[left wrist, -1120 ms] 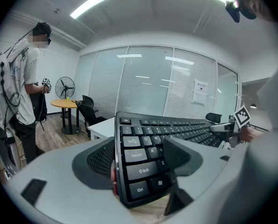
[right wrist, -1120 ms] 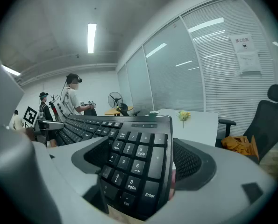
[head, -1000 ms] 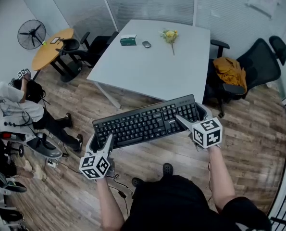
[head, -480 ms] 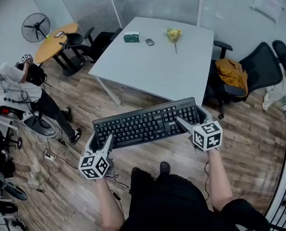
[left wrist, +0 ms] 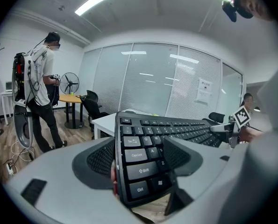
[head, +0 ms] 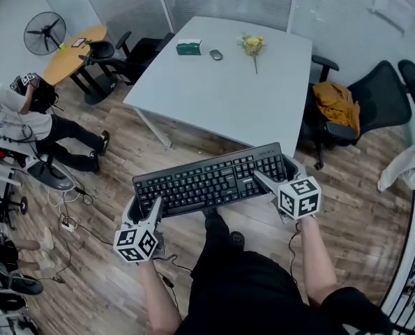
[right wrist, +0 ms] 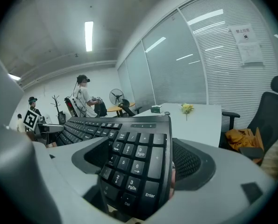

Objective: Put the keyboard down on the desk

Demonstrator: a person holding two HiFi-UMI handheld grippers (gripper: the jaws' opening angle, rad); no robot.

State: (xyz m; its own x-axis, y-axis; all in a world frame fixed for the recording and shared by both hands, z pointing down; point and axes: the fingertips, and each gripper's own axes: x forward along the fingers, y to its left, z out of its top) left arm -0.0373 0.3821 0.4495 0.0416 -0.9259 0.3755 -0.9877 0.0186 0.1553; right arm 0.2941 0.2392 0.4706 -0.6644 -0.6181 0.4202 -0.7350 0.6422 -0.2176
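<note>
A black keyboard (head: 210,180) is carried level above the wooden floor, short of the white desk (head: 221,89). My left gripper (head: 146,209) is shut on its left end, and in the left gripper view the Ctrl and Shift keys (left wrist: 139,171) lie between the jaws. My right gripper (head: 271,182) is shut on the right end; the right gripper view has the number pad (right wrist: 134,164) clamped between the pads. The desk top (right wrist: 199,120) lies ahead beyond the keyboard.
On the desk's far side lie a green tissue box (head: 188,47), a mouse (head: 215,54) and a yellow flower (head: 252,46). Black chairs stand at the desk's right (head: 364,93) and far left (head: 134,58). A person (head: 33,117) stands left by a round table (head: 73,60) and fan (head: 42,35).
The view has moved a little nearer the desk with the keyboard still held at both ends. The person at left has shifted, and my leg has stepped forward under the keyboard.
</note>
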